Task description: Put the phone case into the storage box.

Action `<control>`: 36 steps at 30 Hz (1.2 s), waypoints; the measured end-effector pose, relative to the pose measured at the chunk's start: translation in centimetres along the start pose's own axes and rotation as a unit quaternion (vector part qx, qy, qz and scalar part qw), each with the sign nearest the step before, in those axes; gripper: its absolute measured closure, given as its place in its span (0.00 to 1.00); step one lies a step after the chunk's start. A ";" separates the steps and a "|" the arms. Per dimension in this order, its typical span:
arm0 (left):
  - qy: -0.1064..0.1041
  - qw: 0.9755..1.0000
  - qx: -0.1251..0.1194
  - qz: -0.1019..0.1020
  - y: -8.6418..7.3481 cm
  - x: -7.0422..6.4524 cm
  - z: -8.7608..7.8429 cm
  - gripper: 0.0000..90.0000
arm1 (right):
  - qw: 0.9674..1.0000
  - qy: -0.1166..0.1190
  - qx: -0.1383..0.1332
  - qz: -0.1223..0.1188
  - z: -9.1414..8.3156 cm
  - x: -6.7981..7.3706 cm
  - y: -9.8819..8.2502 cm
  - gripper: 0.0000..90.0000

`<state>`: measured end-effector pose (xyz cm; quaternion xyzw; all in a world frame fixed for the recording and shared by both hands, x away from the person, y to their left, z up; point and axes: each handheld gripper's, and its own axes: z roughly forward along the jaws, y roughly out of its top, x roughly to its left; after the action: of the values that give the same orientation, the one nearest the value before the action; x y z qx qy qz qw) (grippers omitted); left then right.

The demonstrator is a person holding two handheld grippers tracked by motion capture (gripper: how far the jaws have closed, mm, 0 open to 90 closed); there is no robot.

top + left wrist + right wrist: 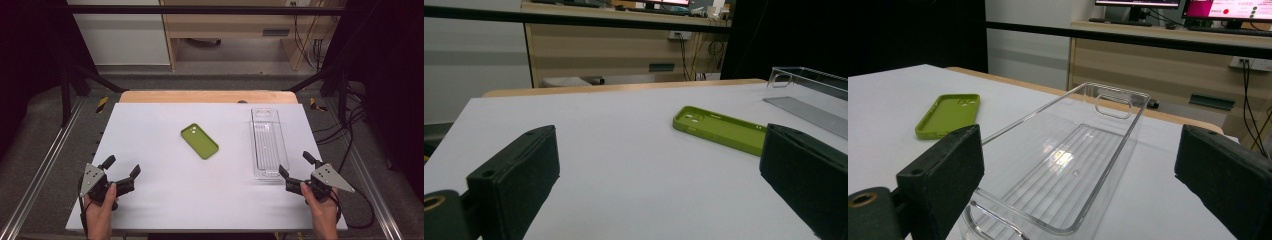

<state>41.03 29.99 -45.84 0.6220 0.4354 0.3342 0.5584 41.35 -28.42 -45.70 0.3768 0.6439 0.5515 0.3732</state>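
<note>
A green phone case [199, 141] lies flat near the middle of the white table [165, 200], camera cutout toward the far left. To its right stands a long clear plastic tray [267, 144], empty, with its long side running away from me. My left gripper [121, 167] rests at the near left, jaws wide apart and empty; its own view looks toward the case [720, 129]. My right gripper [297, 165] sits at the near right, open and empty, just short of the tray's near end [1058, 175]. The case [947, 115] lies left of the tray there.
A wooden strip [207, 96] borders the table's far edge. Metal rails [45, 165] run along both sides. Cables [350, 135] trail on the floor at the right. Wide bare tabletop lies between the two grippers.
</note>
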 end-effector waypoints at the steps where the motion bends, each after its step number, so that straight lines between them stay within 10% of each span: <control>1: 0.000 1.000 0.002 -0.002 0.0 -0.1 0.0 0.02 | 1.000 -0.002 -0.001 0.001 0.0 0.0 -0.1 0.07; 14: -0.030 0.997 0.060 0.024 0.1 -3.0 1.6 0.02 | 1.000 -0.016 -0.004 0.003 -0.3 0.6 0.0 0.06; 36: -0.083 0.981 0.148 0.089 3.3 -8.1 9.8 0.02 | 1.000 -0.014 -0.008 0.011 -0.3 0.6 0.0 0.04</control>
<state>47.18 18.60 -43.52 0.7596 0.3751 0.2620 0.4623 40.85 -28.02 -45.74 0.3884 0.6300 0.5553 0.3794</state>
